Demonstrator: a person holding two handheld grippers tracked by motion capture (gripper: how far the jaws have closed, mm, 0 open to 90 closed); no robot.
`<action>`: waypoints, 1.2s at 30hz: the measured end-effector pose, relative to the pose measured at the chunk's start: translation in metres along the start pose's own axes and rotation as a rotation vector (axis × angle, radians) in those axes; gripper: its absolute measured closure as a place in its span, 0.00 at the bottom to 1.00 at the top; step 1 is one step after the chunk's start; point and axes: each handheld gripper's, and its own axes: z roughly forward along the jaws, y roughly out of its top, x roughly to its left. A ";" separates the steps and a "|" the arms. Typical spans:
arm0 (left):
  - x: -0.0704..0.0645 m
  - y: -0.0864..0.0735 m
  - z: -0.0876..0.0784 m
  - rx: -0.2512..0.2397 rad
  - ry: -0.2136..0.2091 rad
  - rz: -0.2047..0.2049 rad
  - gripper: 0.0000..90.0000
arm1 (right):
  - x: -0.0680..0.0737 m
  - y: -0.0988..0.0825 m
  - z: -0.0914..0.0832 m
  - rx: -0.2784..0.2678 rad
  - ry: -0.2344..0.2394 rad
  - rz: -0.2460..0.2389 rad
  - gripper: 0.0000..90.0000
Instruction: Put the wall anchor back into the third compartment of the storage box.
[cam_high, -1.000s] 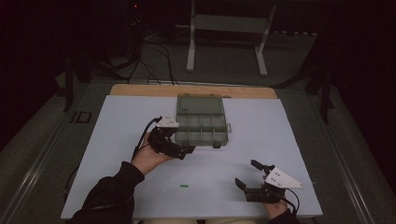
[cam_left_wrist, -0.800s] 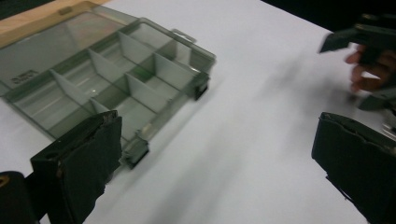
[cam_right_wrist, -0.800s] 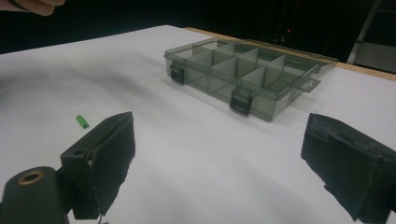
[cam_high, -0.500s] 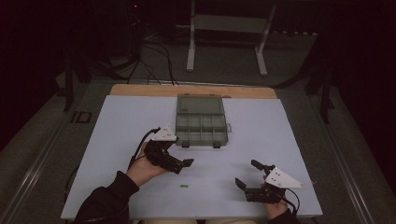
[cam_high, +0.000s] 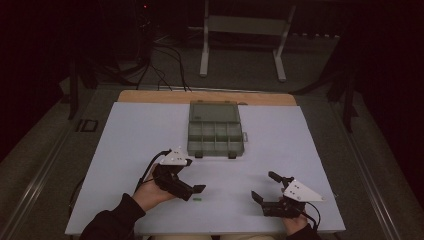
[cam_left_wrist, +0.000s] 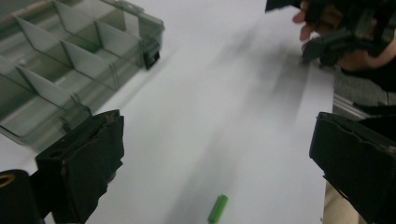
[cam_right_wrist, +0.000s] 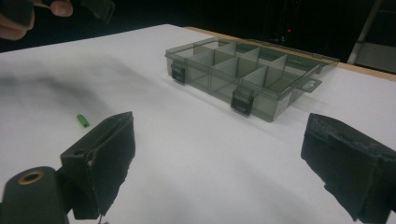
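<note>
Peg (cam_high: 197, 201), small and green, lies lower centre, just beside the left gripper (cam_high: 192, 192); both grippers' jaws apart, empty.

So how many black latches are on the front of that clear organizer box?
2. On the organizer box, one latch sits toward the front wall's left end, the other latch toward its right end, seen from the right gripper view.
</note>
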 end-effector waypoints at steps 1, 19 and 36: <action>0.000 -0.002 0.001 0.006 -0.005 0.001 0.04 | 0.000 0.000 0.000 0.000 0.001 0.000 0.11; -0.003 -0.031 0.027 0.114 -0.077 0.065 0.32 | 0.000 0.000 0.000 0.003 0.005 0.002 0.11; 0.000 -0.047 0.049 0.236 -0.068 0.113 0.72 | 0.000 0.000 0.000 0.003 0.006 0.003 0.11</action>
